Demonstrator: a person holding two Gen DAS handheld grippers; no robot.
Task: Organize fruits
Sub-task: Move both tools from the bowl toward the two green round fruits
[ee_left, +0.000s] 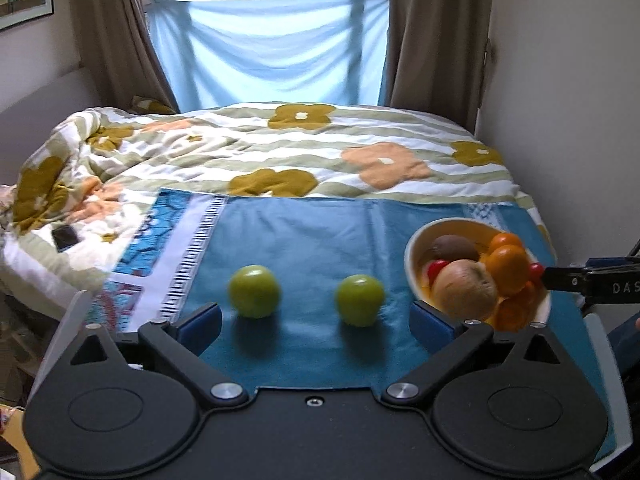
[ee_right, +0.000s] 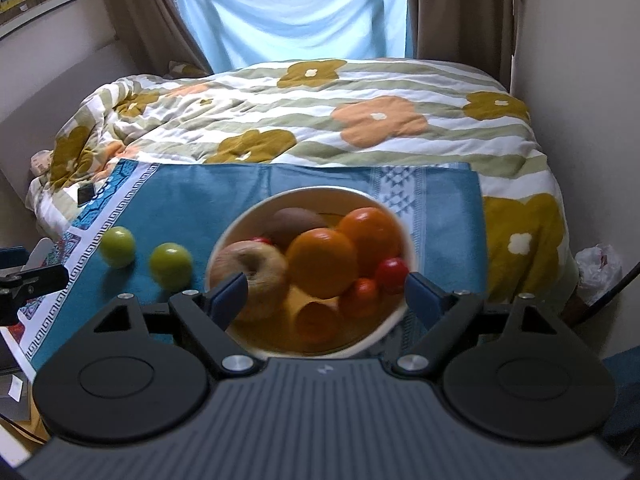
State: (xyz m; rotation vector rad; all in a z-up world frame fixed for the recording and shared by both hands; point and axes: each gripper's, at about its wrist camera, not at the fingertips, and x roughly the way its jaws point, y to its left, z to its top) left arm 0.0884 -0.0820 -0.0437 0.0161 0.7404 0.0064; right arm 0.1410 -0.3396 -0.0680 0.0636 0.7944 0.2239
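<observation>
Two green fruits lie on a blue cloth (ee_left: 304, 240): one on the left (ee_left: 253, 291) (ee_right: 117, 247) and one on the right (ee_left: 359, 294) (ee_right: 171, 265). A cream bowl (ee_left: 412, 258) (ee_right: 240, 220) to their right holds a pale apple (ee_right: 250, 274), a brown kiwi (ee_right: 294, 222), oranges (ee_right: 322, 262) and small red fruits (ee_right: 392, 275). My left gripper (ee_left: 316, 328) is open and empty, just in front of the two green fruits. My right gripper (ee_right: 326, 294) is open above the bowl, its jaws level with the bowl's sides.
The cloth lies on a bed with a flowered duvet (ee_left: 304, 148). A dark phone (ee_left: 64, 238) lies on the duvet at the left. A wall runs along the right side. A white plastic bag (ee_right: 600, 268) sits beside the bed at the right.
</observation>
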